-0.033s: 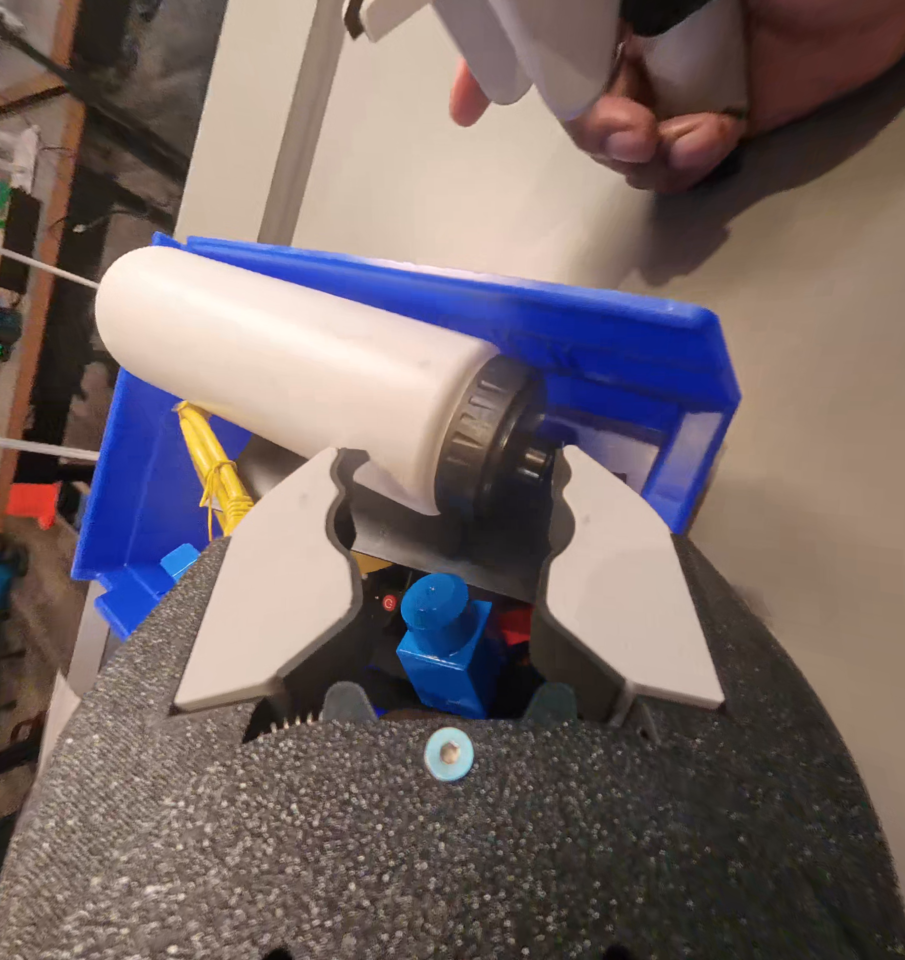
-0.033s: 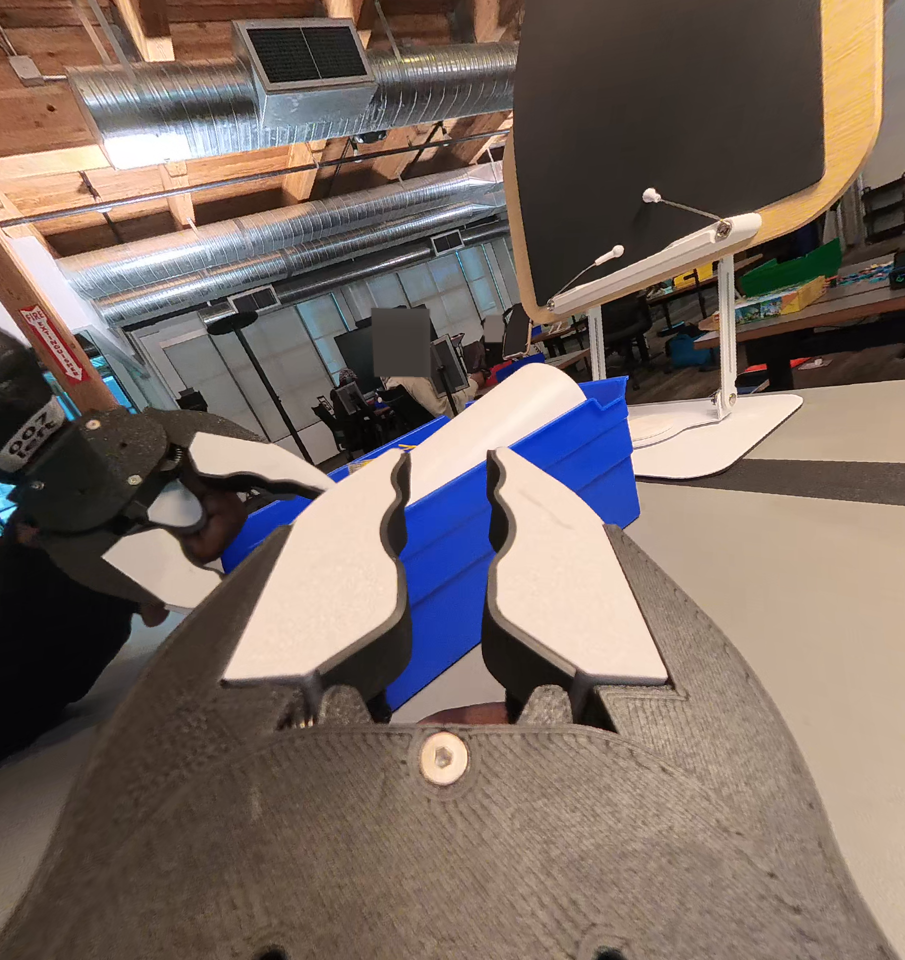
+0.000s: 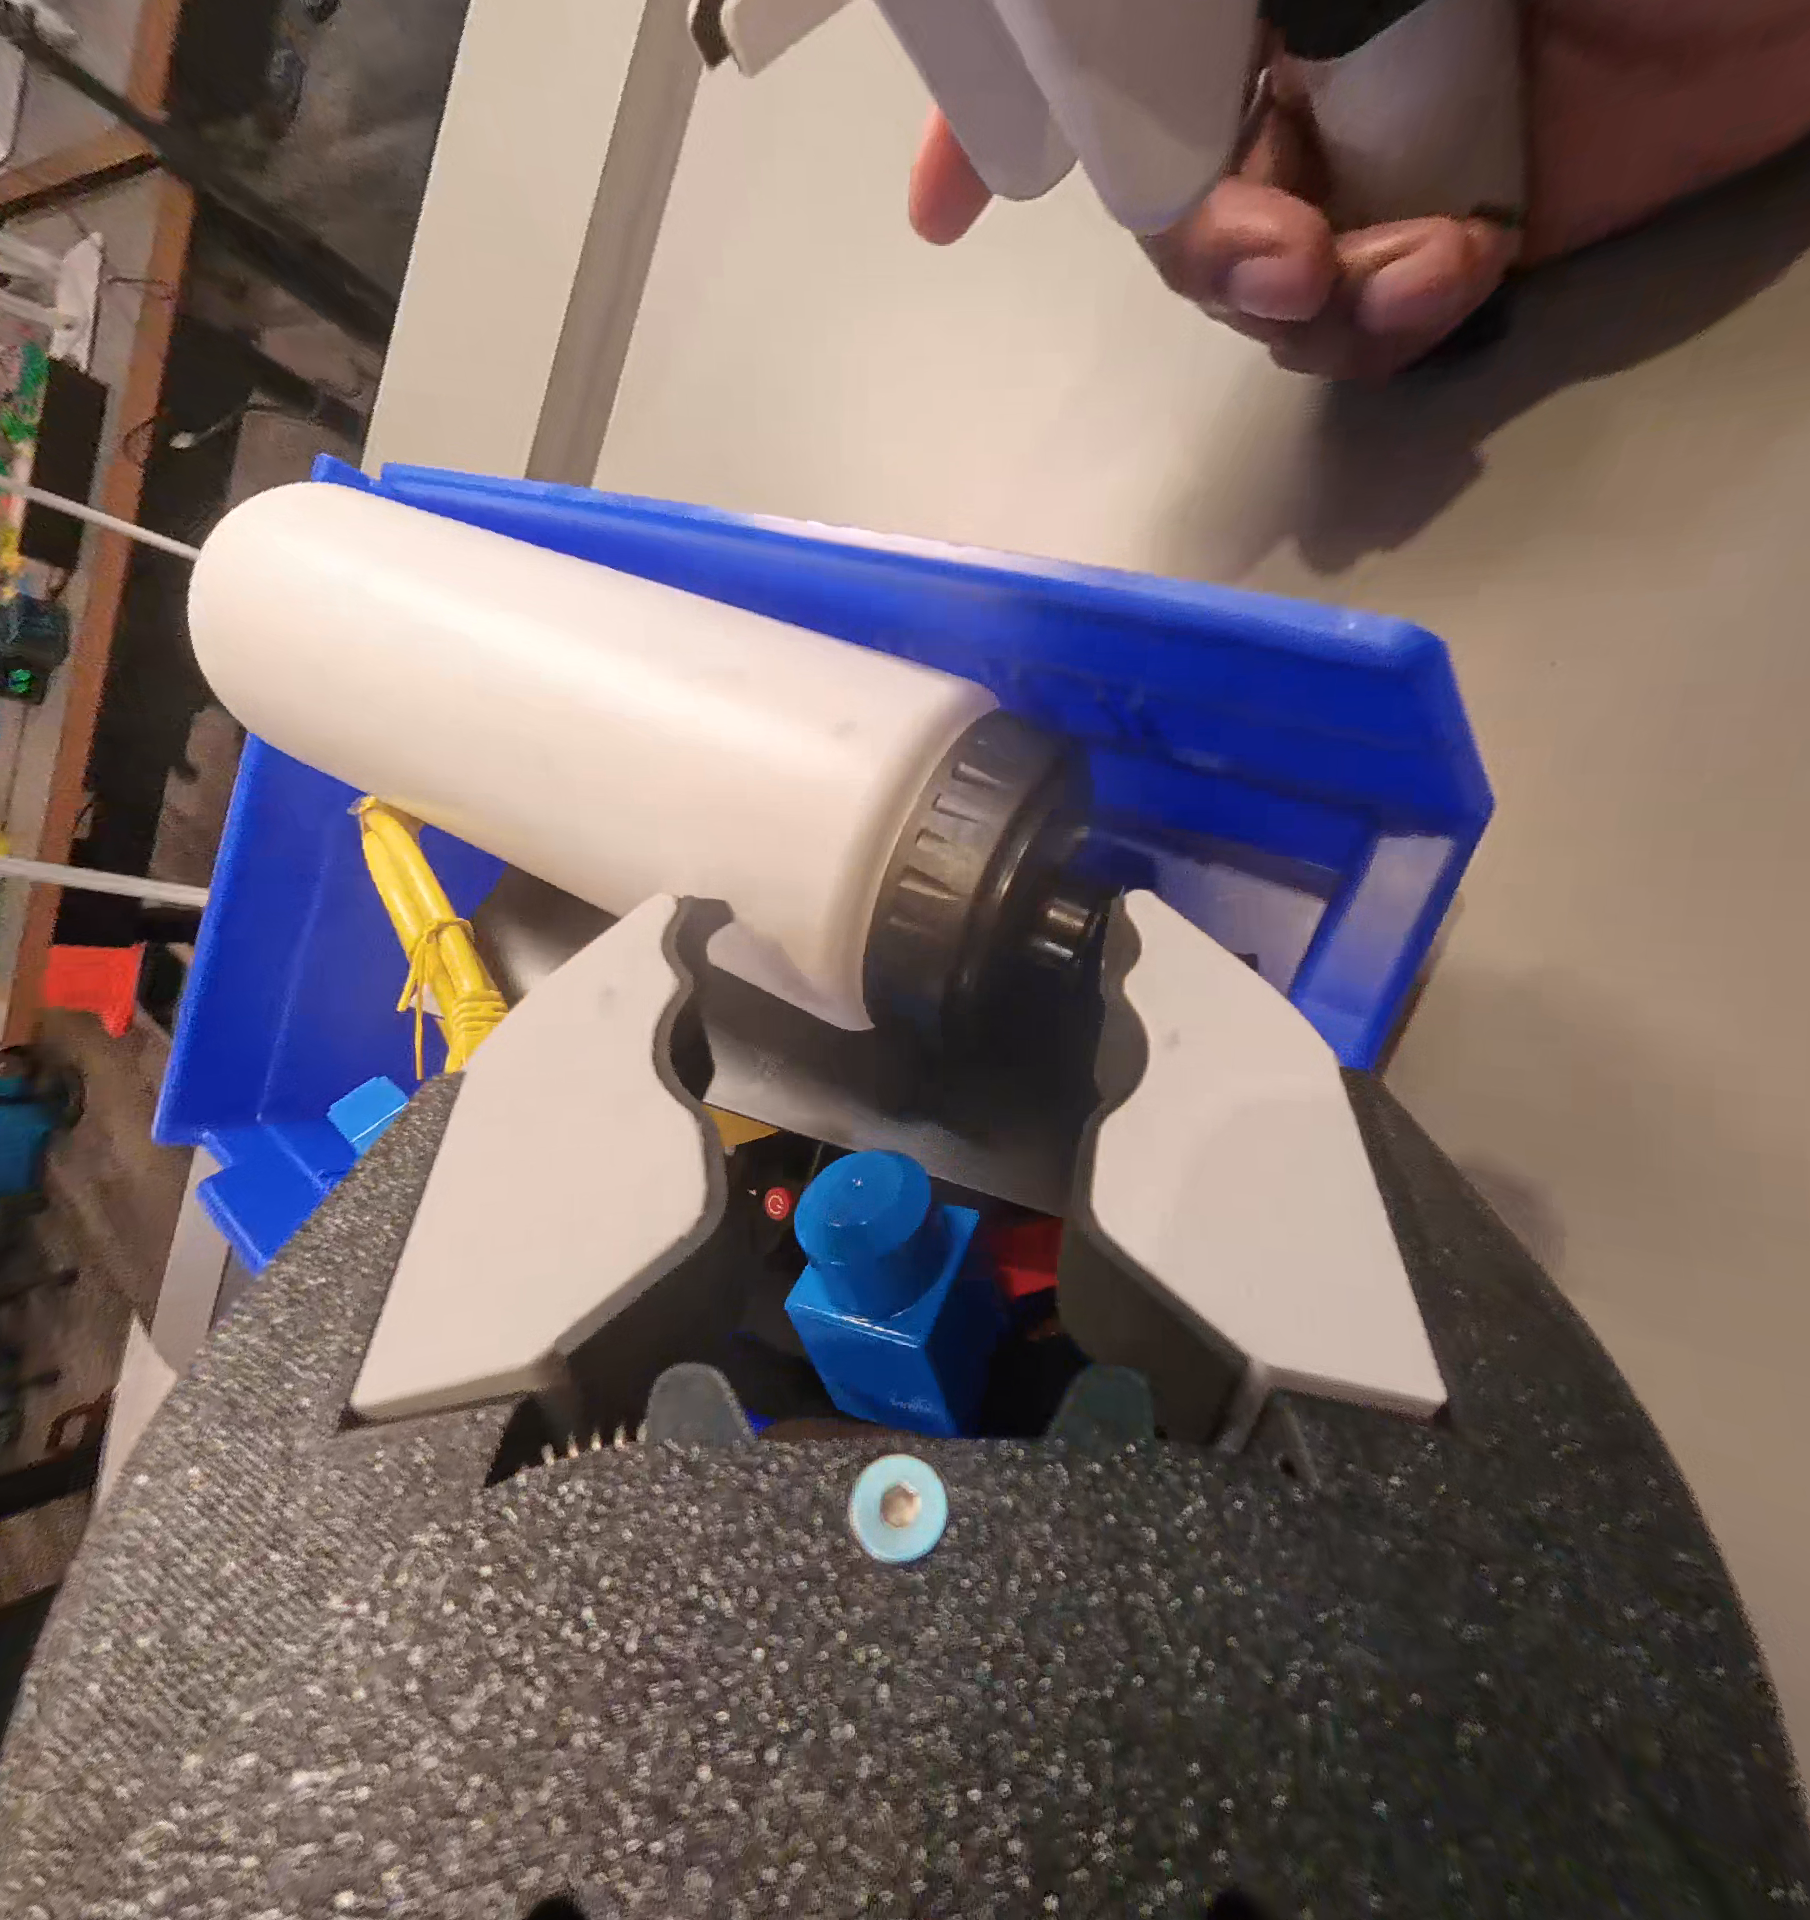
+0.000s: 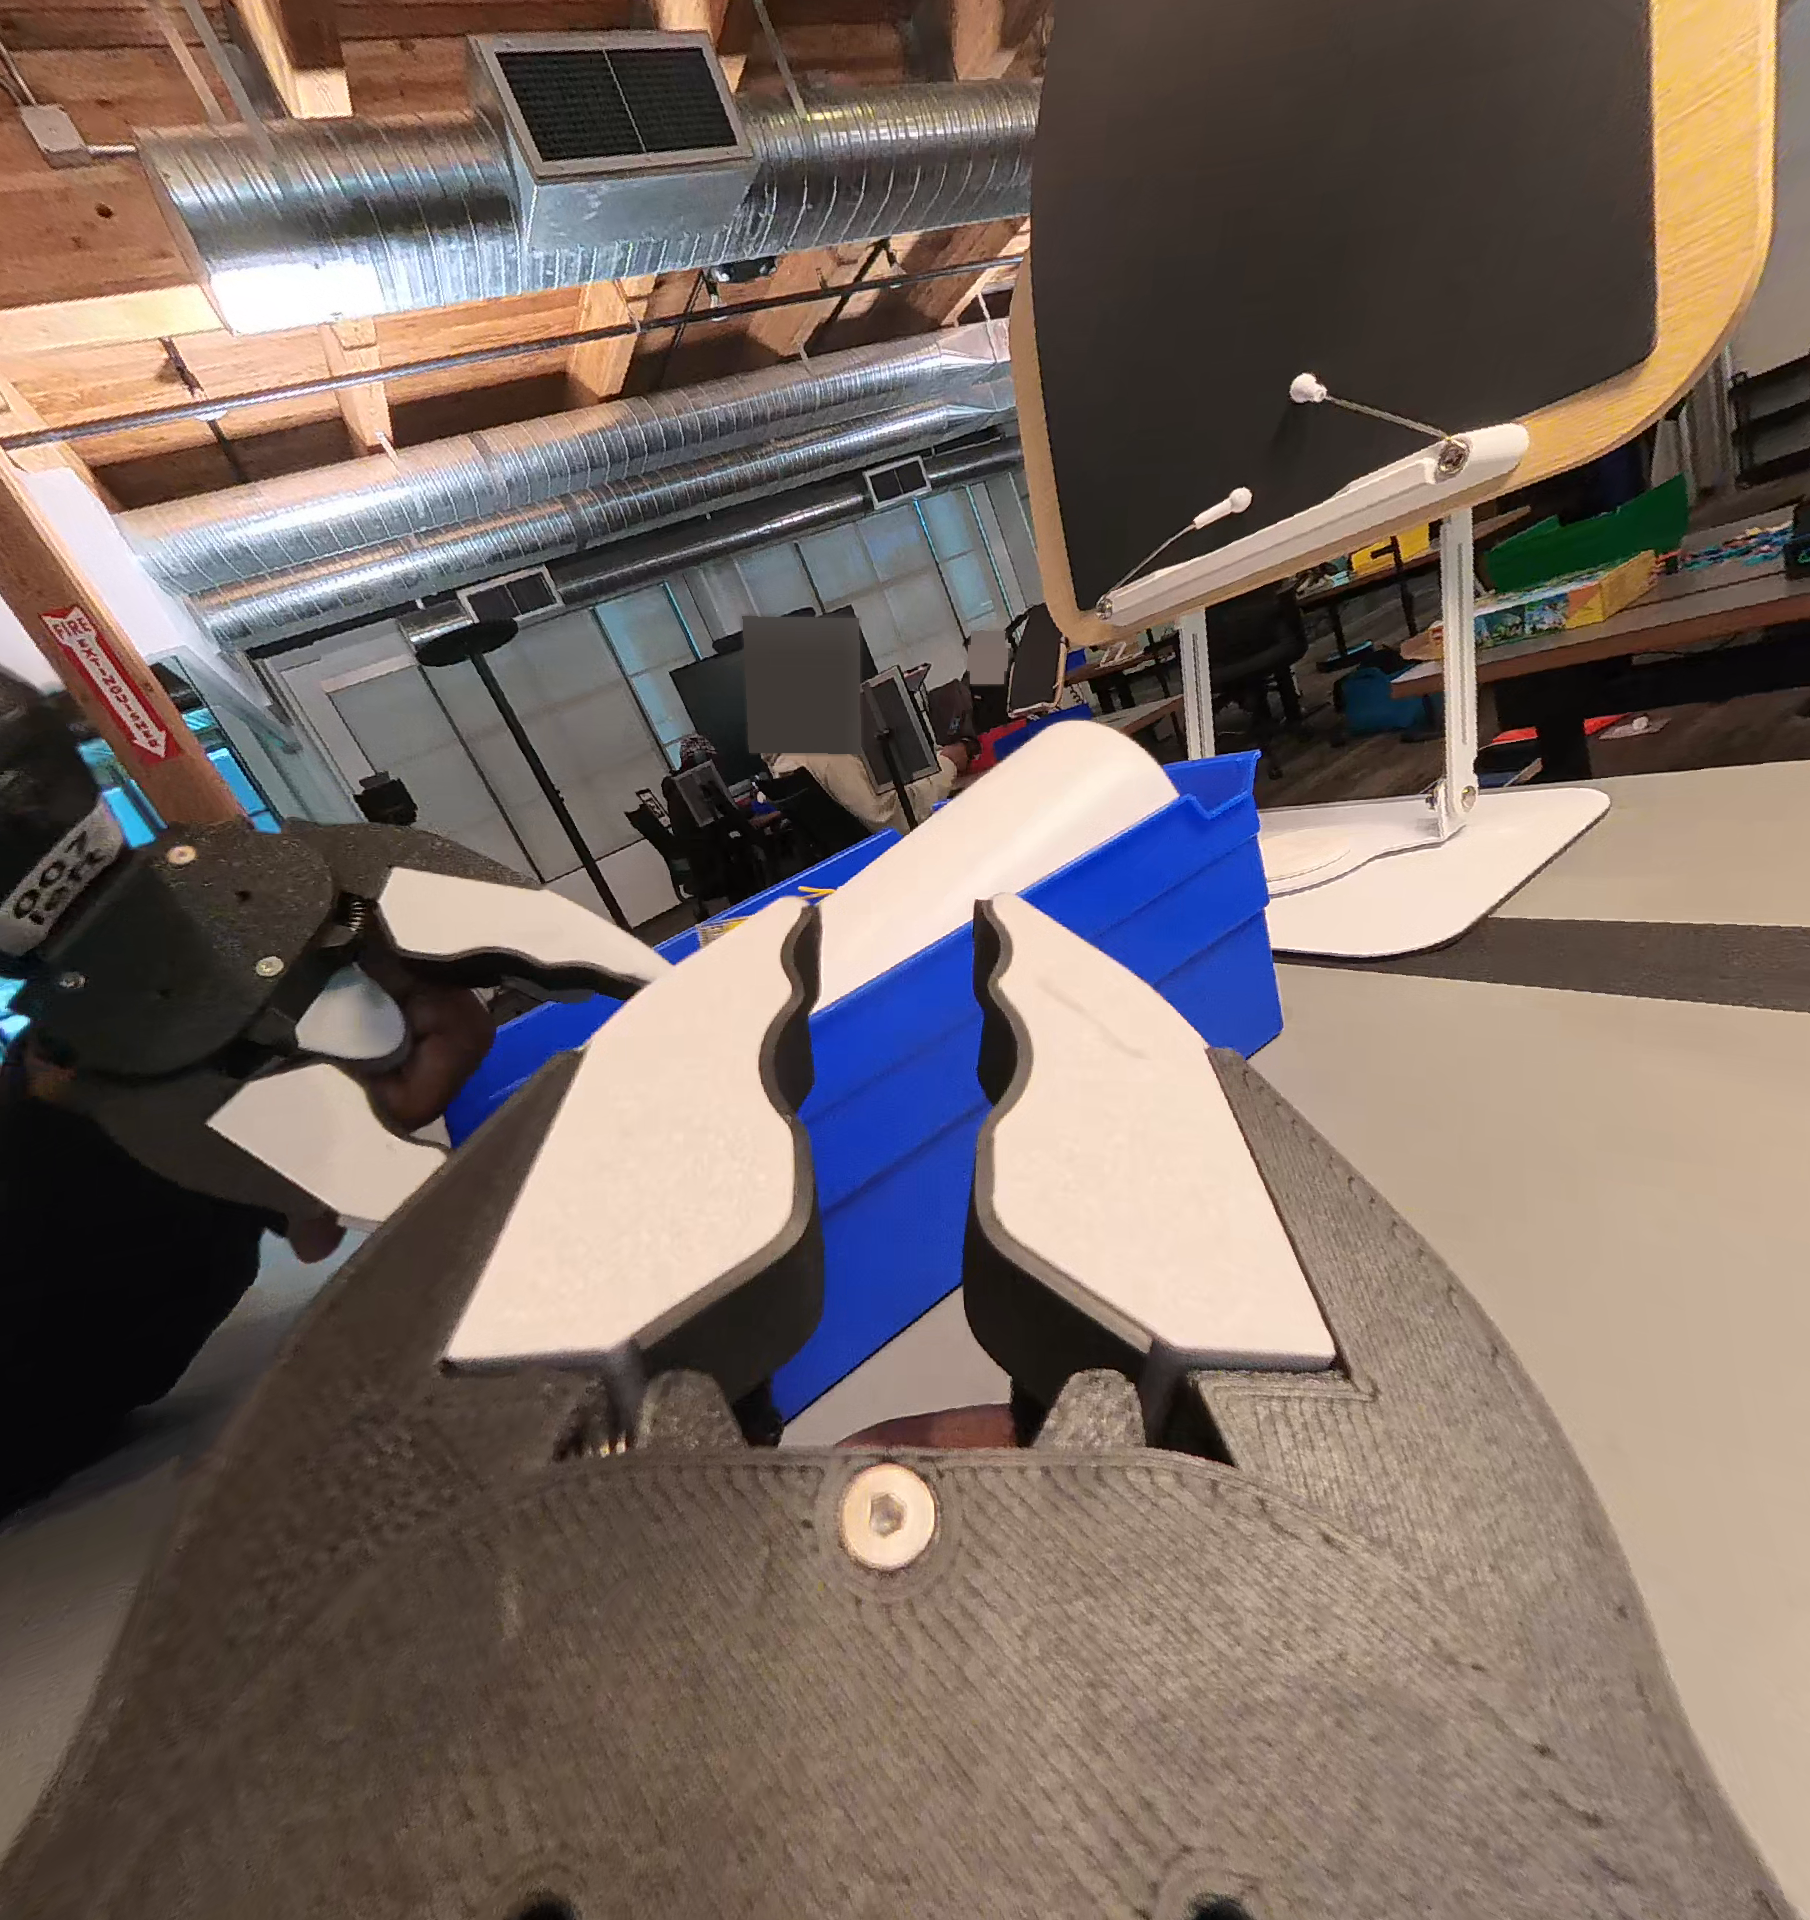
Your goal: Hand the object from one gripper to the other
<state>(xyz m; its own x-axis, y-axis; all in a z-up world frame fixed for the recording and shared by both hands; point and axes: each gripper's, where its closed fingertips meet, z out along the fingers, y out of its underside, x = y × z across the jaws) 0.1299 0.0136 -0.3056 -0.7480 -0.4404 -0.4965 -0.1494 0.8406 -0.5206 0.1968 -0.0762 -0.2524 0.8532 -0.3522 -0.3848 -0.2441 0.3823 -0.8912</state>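
A white bottle with a black ribbed cap lies slanted across a blue bin. My left gripper is open just above the bin, its fingertips on either side of the bottle's cap end, not closed on it. My right gripper is open and empty, hovering beside the bin's long wall. The bottle's rounded end sticks up over the rim there. In the left wrist view the right gripper is at the top, held by a hand.
Inside the bin lie a yellow cable, a blue block and a dark flat piece under the bottle. A white stand holding a black board is behind the bin on the grey table. The left gripper shows at left. The gap from one gripper's tips to the other's is roughly 12 cm. About 7 cm separates my left fingertips from the blue block.
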